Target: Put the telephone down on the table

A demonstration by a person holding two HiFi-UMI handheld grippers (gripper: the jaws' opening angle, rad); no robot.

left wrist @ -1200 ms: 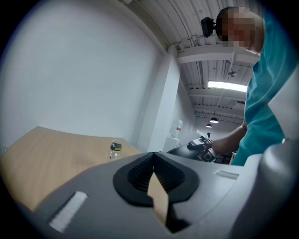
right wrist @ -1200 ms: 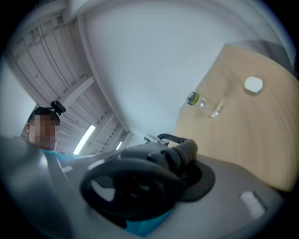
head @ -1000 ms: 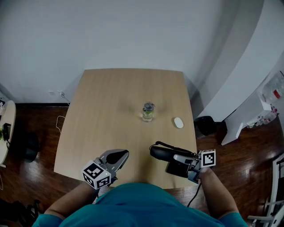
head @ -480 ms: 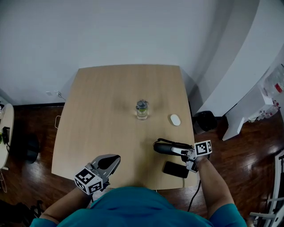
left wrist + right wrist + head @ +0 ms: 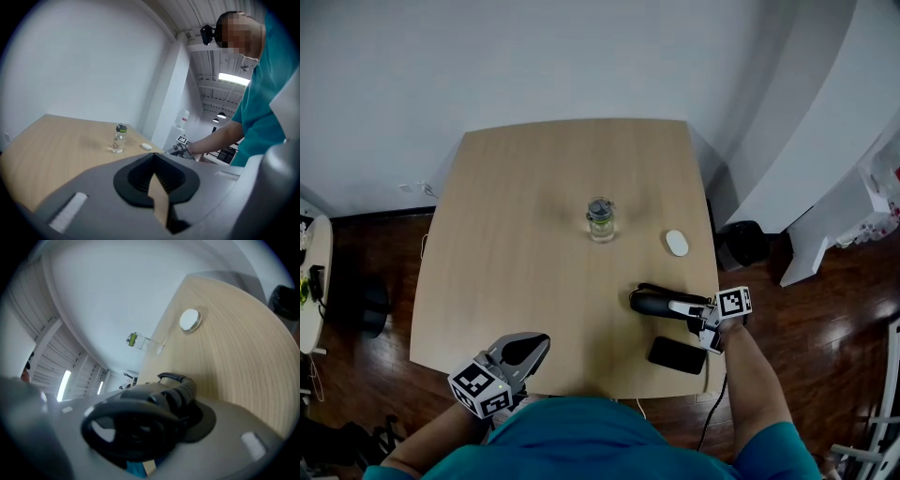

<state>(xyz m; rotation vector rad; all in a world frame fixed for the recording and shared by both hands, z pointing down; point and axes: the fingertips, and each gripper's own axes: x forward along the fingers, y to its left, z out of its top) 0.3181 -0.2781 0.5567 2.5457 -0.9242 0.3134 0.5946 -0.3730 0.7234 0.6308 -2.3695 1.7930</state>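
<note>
while the right gripper point(image 5: 677, 307) clamps the telephone point(image 5: 645, 301), fingers of the left gripper point(image 5: 531, 348) meet.

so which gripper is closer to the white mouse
Right. The right gripper, holding the telephone handset, is just on the near side of the white mouse; the left gripper hangs at the table's near left edge, far off.

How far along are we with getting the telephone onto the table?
Done: the telephone handset is low over the table, near its right edge. In hand: the right gripper is clamped on it. Left: rest it on the wood and open the jaws; I cannot tell whether it touches yet.
</note>
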